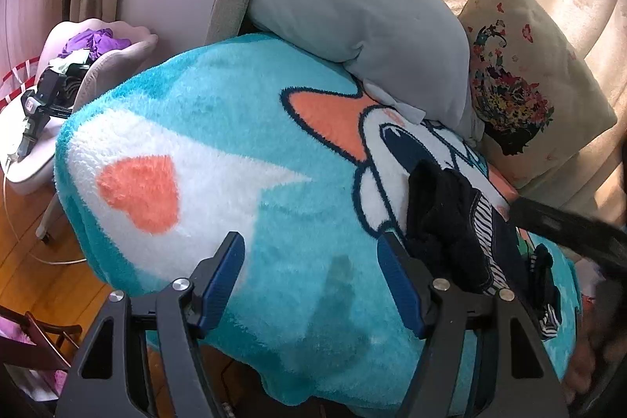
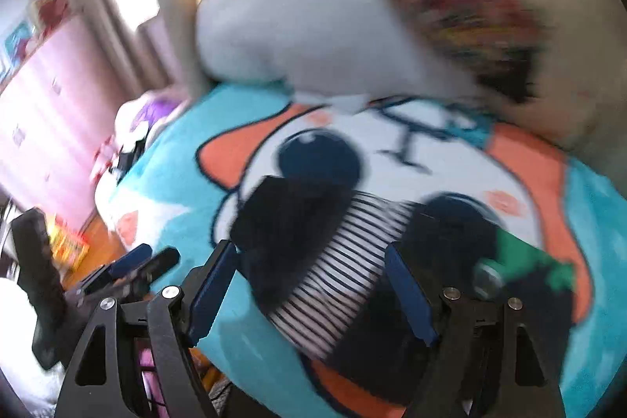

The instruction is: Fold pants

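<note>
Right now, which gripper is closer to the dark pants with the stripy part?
Right. The right gripper hangs over the pants, jaws open. The left gripper is beside them, over bare blanket.

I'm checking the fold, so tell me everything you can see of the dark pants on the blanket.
The pants are dark navy or black, soft-looking cloth with a white-and-dark striped lining panel showing. They lie bunched in a loose heap, not neatly flat, on the fluffy turquoise cartoon blanket. Neither open gripper is touching them; the right-wrist view is blurred.
</note>
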The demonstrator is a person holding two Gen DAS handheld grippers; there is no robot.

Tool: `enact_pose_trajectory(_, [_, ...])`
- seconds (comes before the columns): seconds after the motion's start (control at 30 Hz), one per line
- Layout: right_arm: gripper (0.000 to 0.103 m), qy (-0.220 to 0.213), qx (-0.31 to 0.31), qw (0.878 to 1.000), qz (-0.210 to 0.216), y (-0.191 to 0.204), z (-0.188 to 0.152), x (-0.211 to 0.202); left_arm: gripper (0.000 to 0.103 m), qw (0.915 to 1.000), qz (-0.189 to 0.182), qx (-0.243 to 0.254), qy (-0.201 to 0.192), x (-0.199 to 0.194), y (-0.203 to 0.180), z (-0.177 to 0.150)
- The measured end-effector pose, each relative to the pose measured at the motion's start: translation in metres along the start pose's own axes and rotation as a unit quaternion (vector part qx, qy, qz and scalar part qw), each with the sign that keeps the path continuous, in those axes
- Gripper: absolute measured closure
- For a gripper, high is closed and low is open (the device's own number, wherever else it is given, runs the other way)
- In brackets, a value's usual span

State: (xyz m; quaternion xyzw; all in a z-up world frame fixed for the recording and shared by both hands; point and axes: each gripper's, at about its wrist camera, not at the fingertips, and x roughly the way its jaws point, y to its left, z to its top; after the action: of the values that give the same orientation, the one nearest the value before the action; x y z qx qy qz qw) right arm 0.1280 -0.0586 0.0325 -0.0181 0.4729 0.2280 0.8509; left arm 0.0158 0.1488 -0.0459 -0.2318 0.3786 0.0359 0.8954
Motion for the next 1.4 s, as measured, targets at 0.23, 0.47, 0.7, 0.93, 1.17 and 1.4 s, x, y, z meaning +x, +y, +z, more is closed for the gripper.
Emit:
enact_pose_trajectory(0.23, [0.021, 0.115, -0.054, 0.991, -0.033, 0.041, 0.045, 0.085, 0.034, 0.9999, -0.01, -0.004, 0.0, -0.003, 0.001, -0.002])
enact_pose_trajectory(0.47, [0.027, 0.162, -0.1, 0.978, -0.084, 0.051, 0.041, 0.118, 0.033, 0.9993, -0.036, -0.006, 0.002, -0.001, -0.002, -0.002])
enact_pose_trajectory(0.7, [0.065, 0.123, -0.105, 0.984, -0.08, 0.043, 0.034, 0.09, 0.032, 0.9963, -0.081, 0.015, 0.024, 0.005, -0.028, -0.005])
enact_pose_trajectory(0.93, [0.068, 0.075, -0.073, 0.994, -0.039, 0.023, 0.035, 0.046, 0.029, 0.9916, -0.097, 0.086, 0.001, 0.011, -0.074, -0.006])
enact_pose_trajectory(1.17, [0.069, 0.031, -0.038, 0.999, -0.004, 0.002, 0.03, 0.006, 0.082, 0.9787, -0.133, 0.156, 0.01, 0.012, -0.13, -0.006])
enact_pose_trajectory(1.4, [0.069, -0.02, 0.01, 0.999, 0.024, -0.042, 0.016, -0.044, 0.087, 0.9676, -0.157, 0.198, 0.0, -0.01, -0.182, -0.012])
